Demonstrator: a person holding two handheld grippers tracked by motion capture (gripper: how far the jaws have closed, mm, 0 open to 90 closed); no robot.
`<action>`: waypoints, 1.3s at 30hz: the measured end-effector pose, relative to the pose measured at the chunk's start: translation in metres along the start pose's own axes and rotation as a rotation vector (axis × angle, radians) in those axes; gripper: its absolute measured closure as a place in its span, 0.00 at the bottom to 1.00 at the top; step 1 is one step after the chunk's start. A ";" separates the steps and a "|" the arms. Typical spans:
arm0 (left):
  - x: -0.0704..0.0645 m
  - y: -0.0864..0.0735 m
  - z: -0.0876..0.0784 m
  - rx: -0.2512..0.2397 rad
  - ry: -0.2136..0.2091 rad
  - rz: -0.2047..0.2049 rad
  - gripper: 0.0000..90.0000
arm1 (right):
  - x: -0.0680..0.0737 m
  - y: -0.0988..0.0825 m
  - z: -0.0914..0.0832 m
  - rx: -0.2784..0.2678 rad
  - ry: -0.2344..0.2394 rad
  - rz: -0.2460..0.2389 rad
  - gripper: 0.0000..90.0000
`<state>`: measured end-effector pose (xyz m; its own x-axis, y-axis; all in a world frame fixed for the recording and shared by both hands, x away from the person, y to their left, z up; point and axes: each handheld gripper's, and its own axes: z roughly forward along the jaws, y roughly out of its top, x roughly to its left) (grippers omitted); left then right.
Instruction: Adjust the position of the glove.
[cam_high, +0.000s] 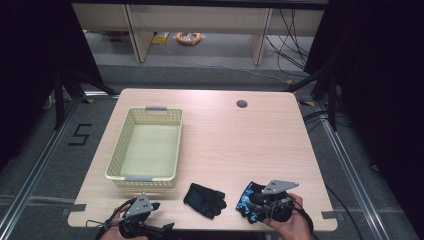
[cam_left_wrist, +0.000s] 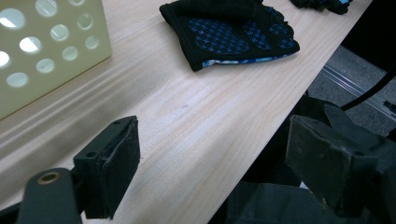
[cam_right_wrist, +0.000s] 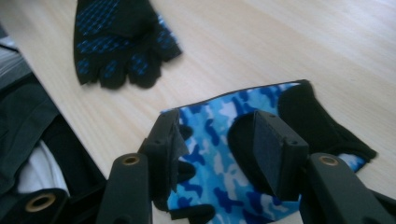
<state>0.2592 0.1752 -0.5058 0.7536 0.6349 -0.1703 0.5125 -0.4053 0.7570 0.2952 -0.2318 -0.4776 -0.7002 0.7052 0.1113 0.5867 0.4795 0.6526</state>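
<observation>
In the high view we see two gloves near the bottom edge of the counter (cam_high: 240, 145): the black glove (cam_high: 204, 200) at lower centre, the camouflage glove (cam_high: 248, 199) just right of it, under the right tool (cam_high: 260, 204). The left tool (cam_high: 150, 210) sits at lower left, below the basket (cam_high: 145, 146), and we judge the black glove roughly midway between both tools.

In the left gripper view, the left tool (cam_left_wrist: 210, 168) stands wide open and empty; the black glove (cam_left_wrist: 229, 35) lies ahead at upper centre, well apart.

In the right gripper view, the right tool (cam_right_wrist: 217, 144) straddles the camouflage glove (cam_right_wrist: 219, 172), jaws apart, probably not yet pinching it; the black glove (cam_right_wrist: 119, 39) lies upper left.
</observation>
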 end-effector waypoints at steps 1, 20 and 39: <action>0.000 0.000 0.000 0.001 -0.001 0.001 0.19 | -0.003 0.000 -0.003 -0.001 -0.027 0.032 0.59; 0.001 0.000 0.000 0.027 0.007 0.016 0.19 | -0.020 -0.014 -0.001 0.035 -0.228 0.273 0.53; 0.000 0.000 0.002 0.020 0.003 0.010 0.19 | -0.022 -0.005 0.013 0.081 -0.251 0.151 0.91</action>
<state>0.2597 0.1738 -0.5068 0.7573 0.6328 -0.1613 0.5135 -0.4245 0.7457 0.3132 -0.2434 -0.4932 -0.4863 0.8738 0.0072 0.7138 0.3925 0.5800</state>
